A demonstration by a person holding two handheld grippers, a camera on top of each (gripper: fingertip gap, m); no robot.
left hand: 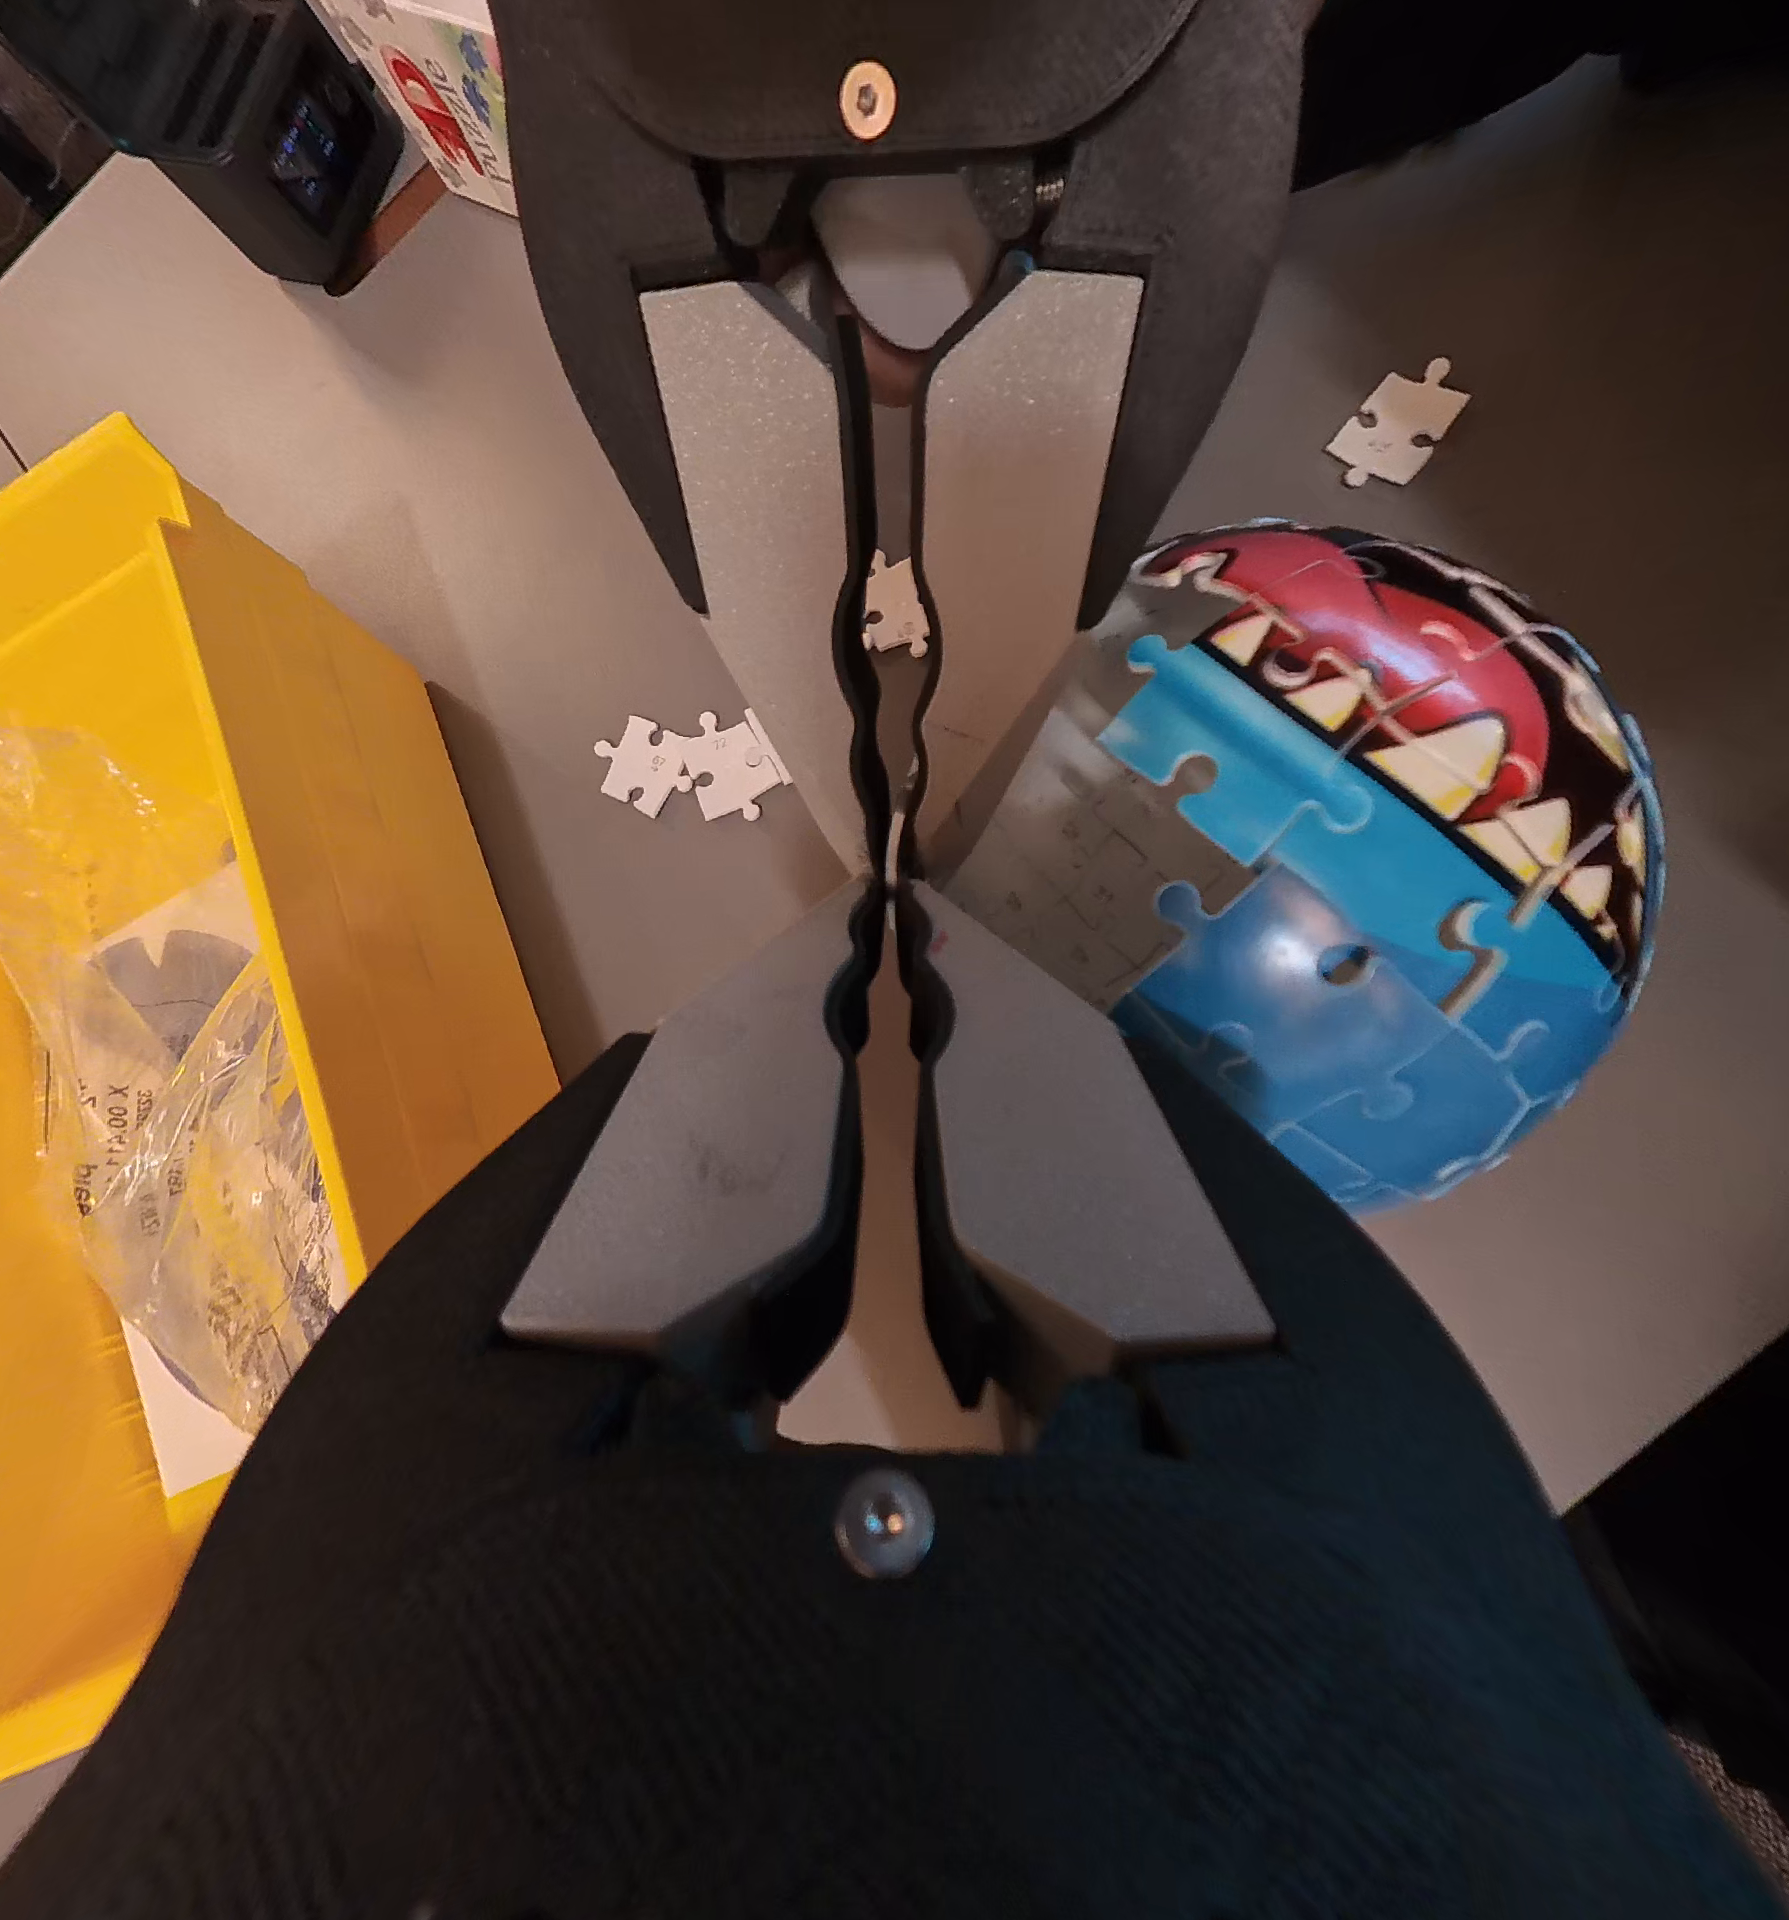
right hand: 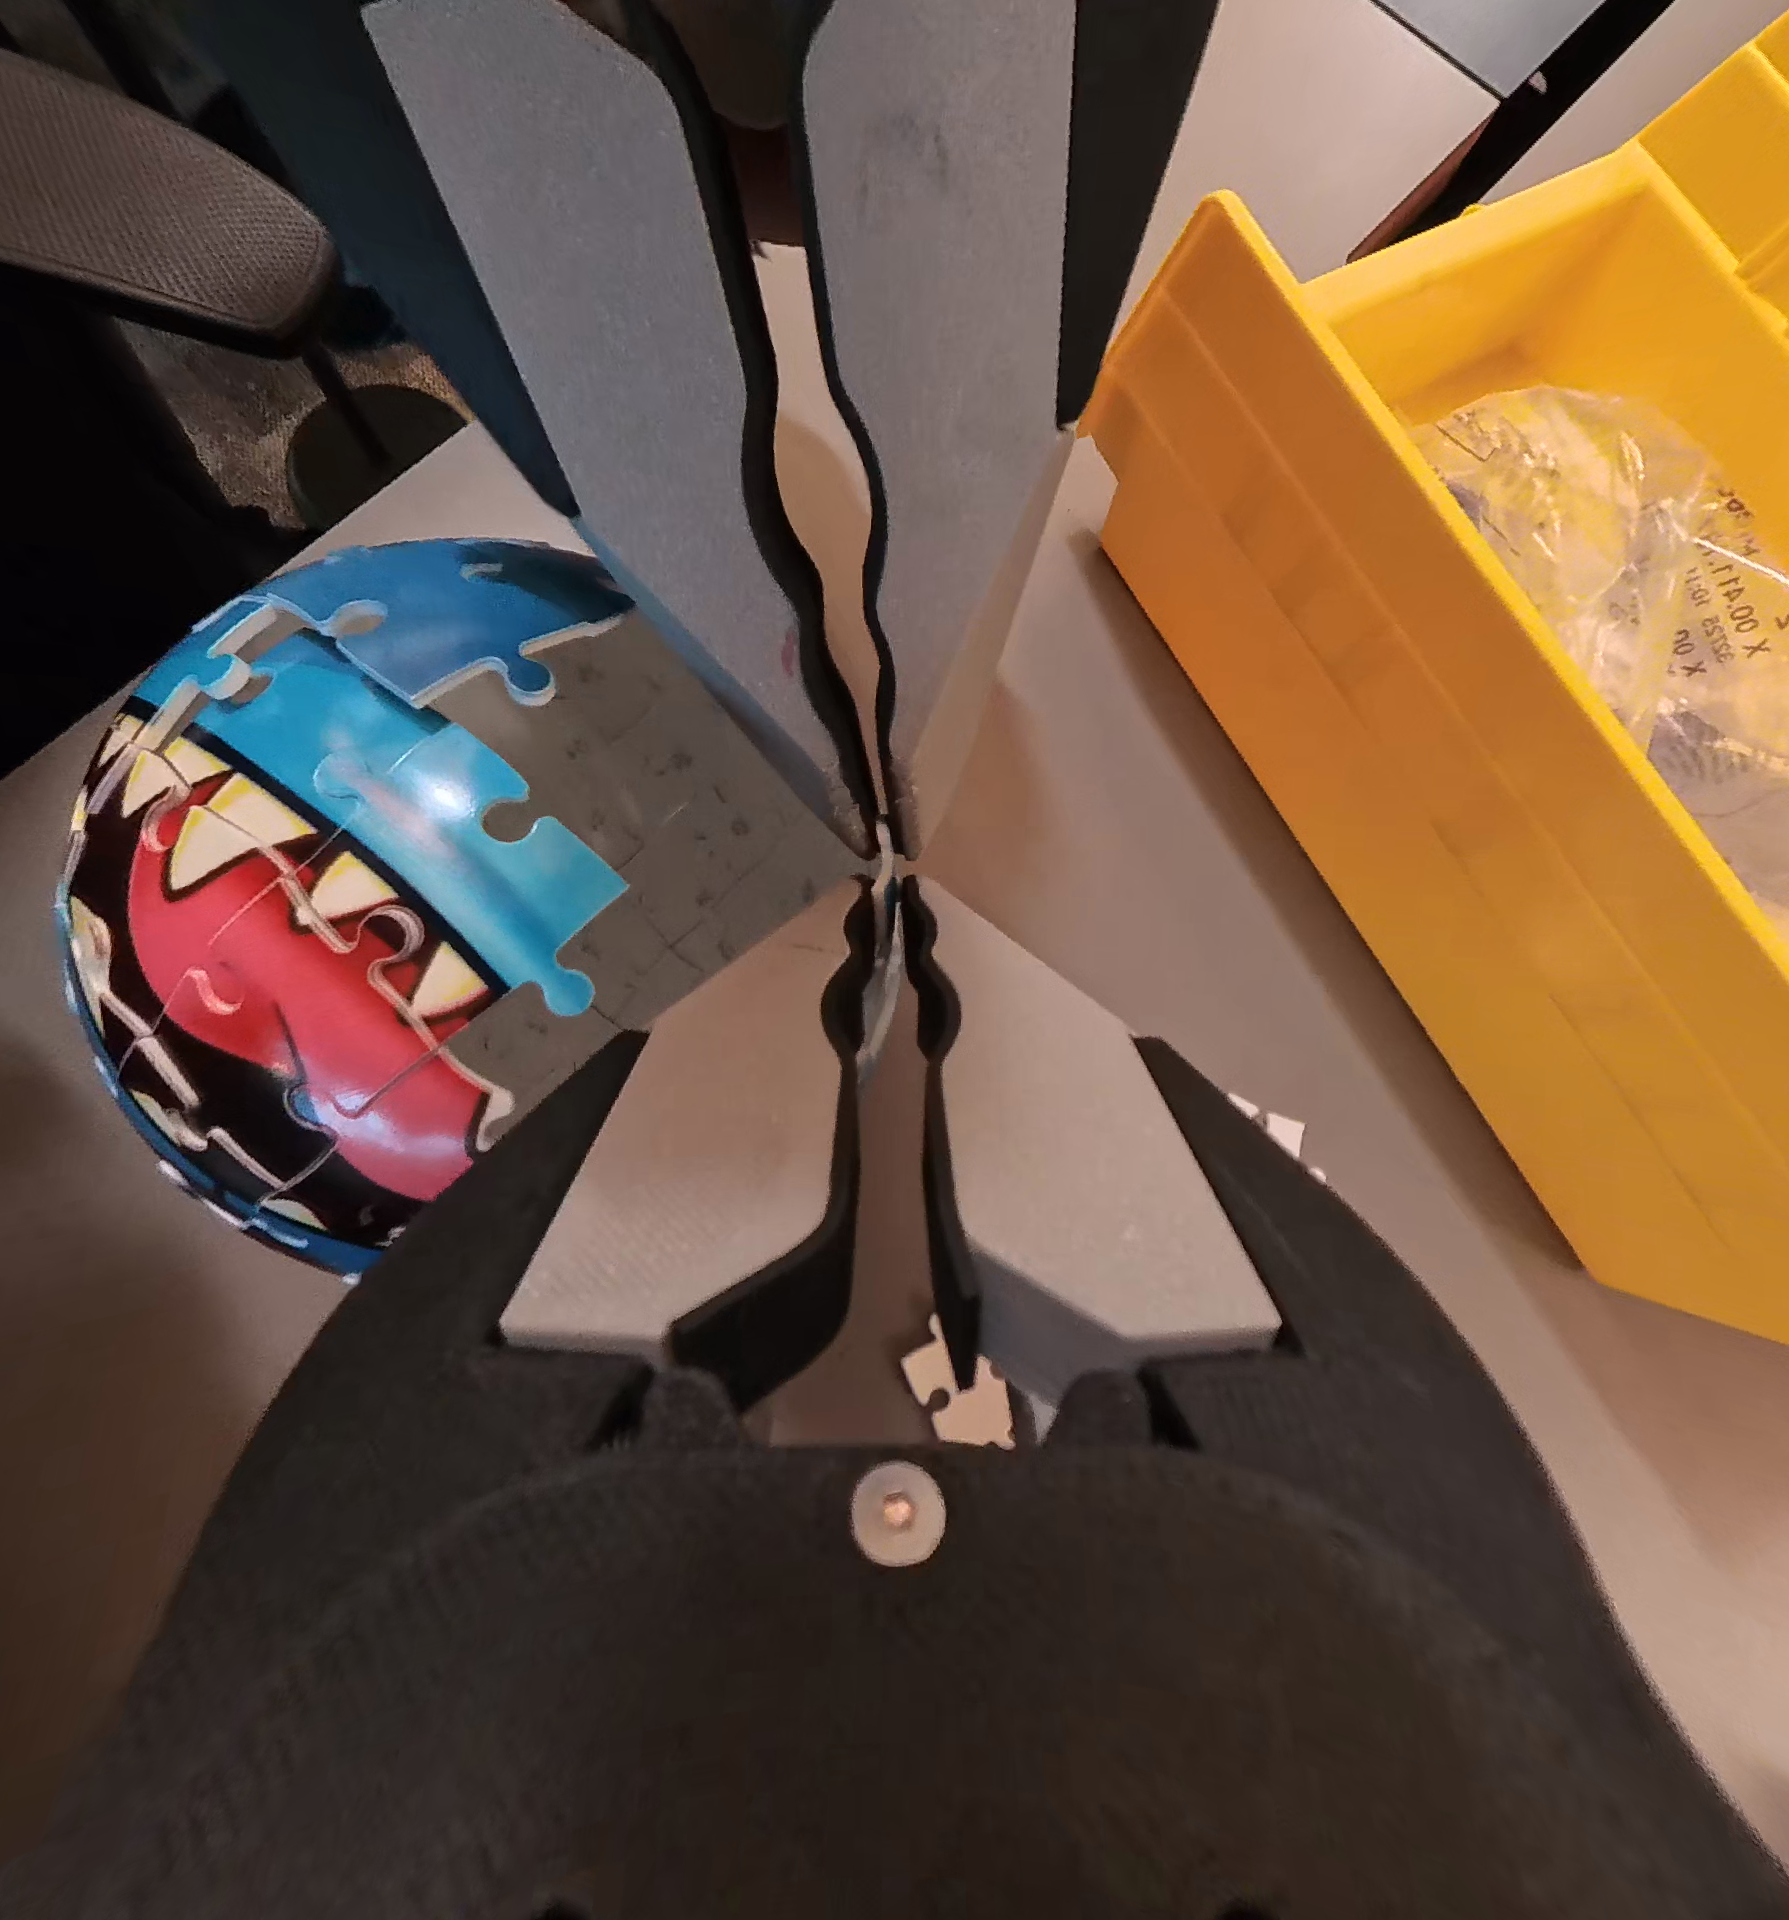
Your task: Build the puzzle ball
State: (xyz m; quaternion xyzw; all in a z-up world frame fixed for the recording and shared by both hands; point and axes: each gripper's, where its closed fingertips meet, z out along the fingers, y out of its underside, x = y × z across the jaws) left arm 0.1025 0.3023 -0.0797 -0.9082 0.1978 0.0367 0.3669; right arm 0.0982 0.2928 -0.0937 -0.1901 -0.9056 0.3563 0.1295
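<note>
Both tongs, left (left hand: 885, 904) and right (right hand: 885, 878), meet tip to tip, each clamped on one small puzzle piece (right hand: 882, 847); the half-built puzzle ball (left hand: 1389, 873) sits beside them on the counter (left hand: 350, 416), so hand over gently

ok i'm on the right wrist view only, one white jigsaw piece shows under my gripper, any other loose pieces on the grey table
Observer: Yes. The left wrist view shows a lone white jigsaw piece, apart from the blue and red puzzle ball, on the side away from the yellow plastic bin.
Operator: any nearer the bin
Observer: Two white jigsaw pieces lie touching each other between bin and ball.
Operator: is the box around
Observer: A white cardboard puzzle box stands at the table's far edge, beside a black device with a small screen.
</note>
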